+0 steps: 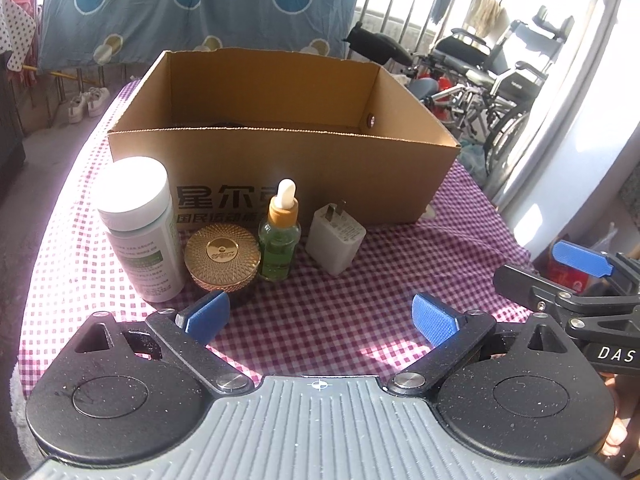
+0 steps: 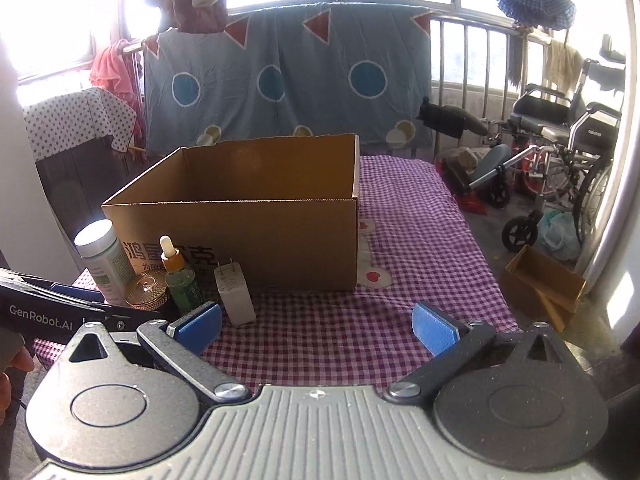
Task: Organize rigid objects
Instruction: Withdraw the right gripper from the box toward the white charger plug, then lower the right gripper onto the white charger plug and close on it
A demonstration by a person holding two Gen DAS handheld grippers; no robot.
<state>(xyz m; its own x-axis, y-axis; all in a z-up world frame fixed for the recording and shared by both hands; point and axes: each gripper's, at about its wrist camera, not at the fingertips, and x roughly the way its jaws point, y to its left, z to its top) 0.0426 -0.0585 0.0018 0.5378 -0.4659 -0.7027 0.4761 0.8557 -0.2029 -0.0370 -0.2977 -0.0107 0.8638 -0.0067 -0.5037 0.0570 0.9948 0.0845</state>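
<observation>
An open cardboard box [image 1: 280,168] stands on the checked tablecloth [image 1: 360,280]. In front of it stand a white bottle [image 1: 140,228], a gold round jar [image 1: 222,258], a green dropper bottle [image 1: 279,236] and a white charger plug [image 1: 335,240]. My left gripper [image 1: 320,320] is open and empty, just short of the row. In the right wrist view the box [image 2: 248,220], white bottle [image 2: 105,260], gold jar [image 2: 147,290], dropper bottle [image 2: 182,276] and charger [image 2: 235,296] show at left. My right gripper [image 2: 316,324] is open and empty, right of the charger.
The right gripper's body [image 1: 580,292] shows at the left view's right edge; the left gripper's body [image 2: 48,308] shows at the right view's left. A small cardboard box [image 2: 542,284] lies on the floor at right, wheelchairs [image 2: 560,160] behind. A blue quilt [image 2: 280,80] hangs on the railing.
</observation>
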